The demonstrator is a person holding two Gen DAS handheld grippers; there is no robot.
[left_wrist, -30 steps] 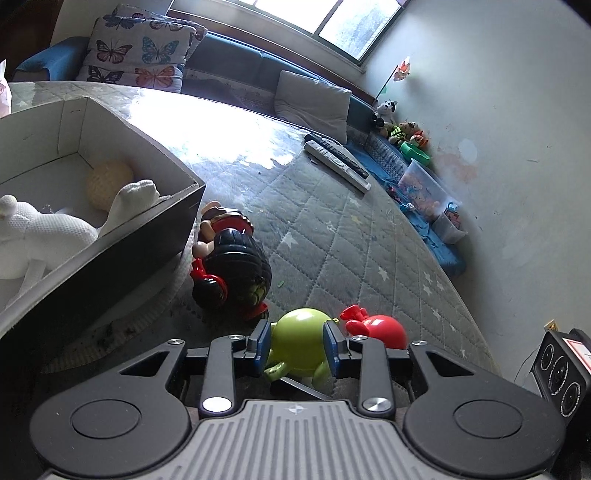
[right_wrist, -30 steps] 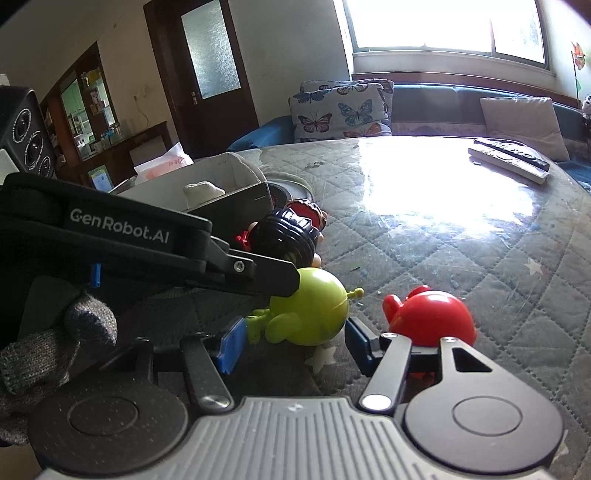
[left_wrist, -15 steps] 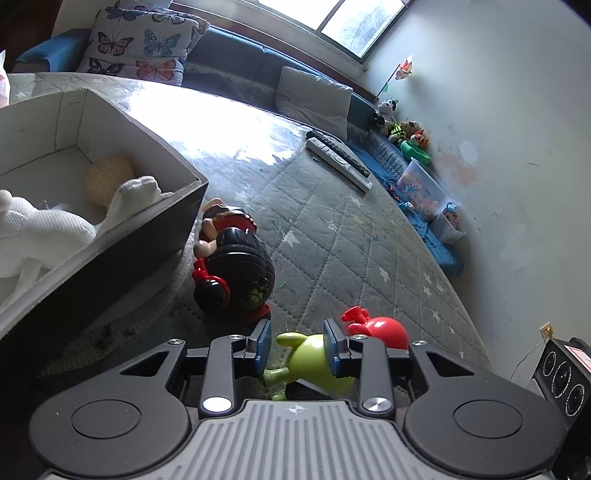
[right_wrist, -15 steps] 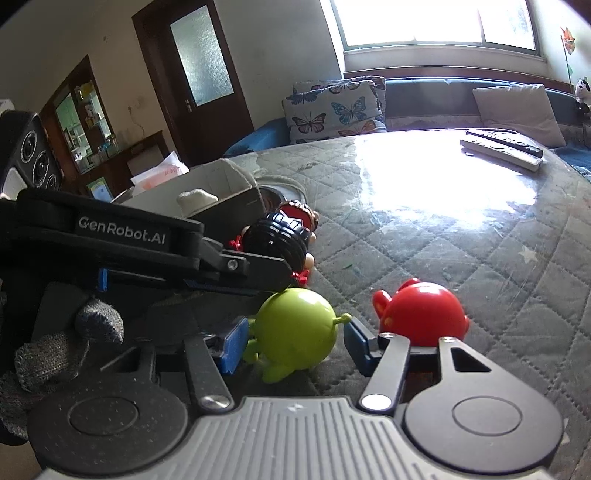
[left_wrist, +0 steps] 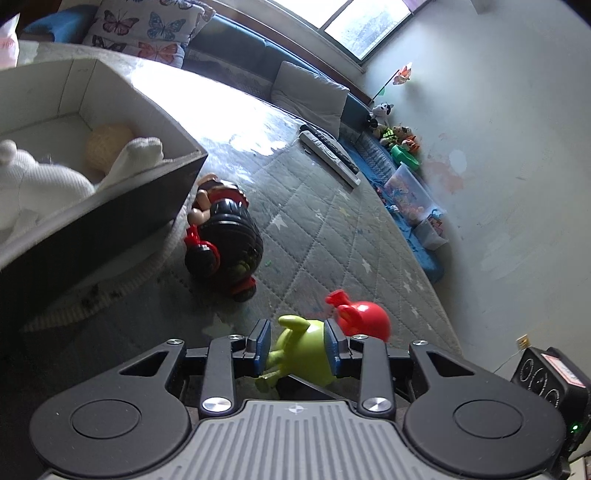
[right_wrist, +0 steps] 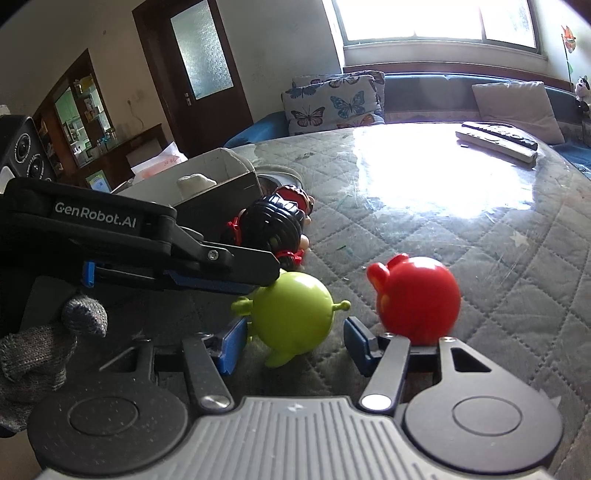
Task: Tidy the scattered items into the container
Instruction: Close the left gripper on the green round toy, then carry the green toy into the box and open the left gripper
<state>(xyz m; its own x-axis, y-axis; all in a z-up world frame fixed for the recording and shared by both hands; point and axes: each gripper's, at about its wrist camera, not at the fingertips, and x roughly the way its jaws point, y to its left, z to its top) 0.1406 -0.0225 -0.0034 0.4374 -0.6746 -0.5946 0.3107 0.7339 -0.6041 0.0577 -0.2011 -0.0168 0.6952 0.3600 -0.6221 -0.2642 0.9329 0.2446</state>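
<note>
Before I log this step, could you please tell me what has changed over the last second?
The left gripper has pushed further over the green toy, which now sits deeper between its jaws; they are opening slightly and do not clamp it. Nothing was taken hold of or let go. The red toy, black toy, box and open right gripper stayed as they were.

Daylight pours in from the window [right_wrist: 436,18], blowing out glare on the quilted table [right_wrist: 424,177]; fisheye edges curve and darken.
</note>
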